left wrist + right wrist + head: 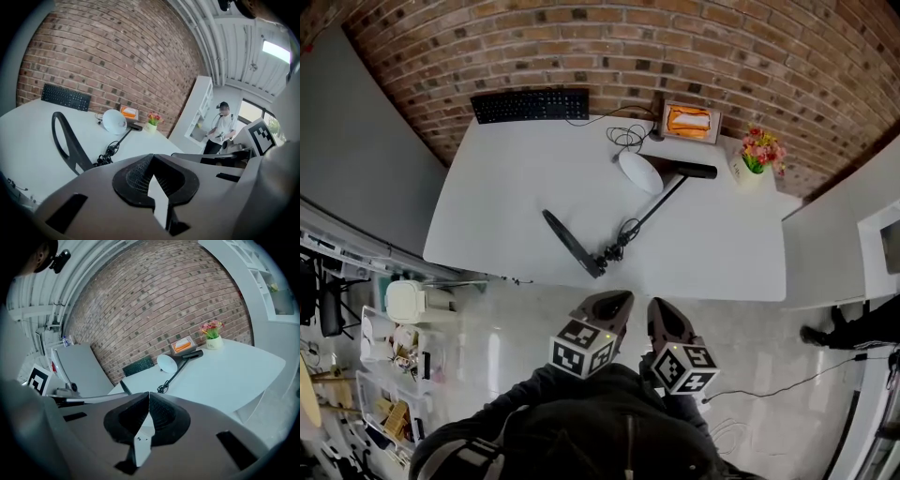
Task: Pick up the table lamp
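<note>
Item: table lamp (654, 208), lying on white table (506, 187), 12 o'clock of our tongs; long axis 7 to 1 o'clock, base (570, 242) nearest us; left gripper (621, 297) marginally nearer than right gripper (659, 305); both closed, empty

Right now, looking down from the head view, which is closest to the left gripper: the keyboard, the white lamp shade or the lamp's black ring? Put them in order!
From the left gripper:
1. The lamp's black ring, at the near edge of the table.
2. The white lamp shade, further back, mid-table.
3. The keyboard, in the far left corner by the brick wall.
</note>
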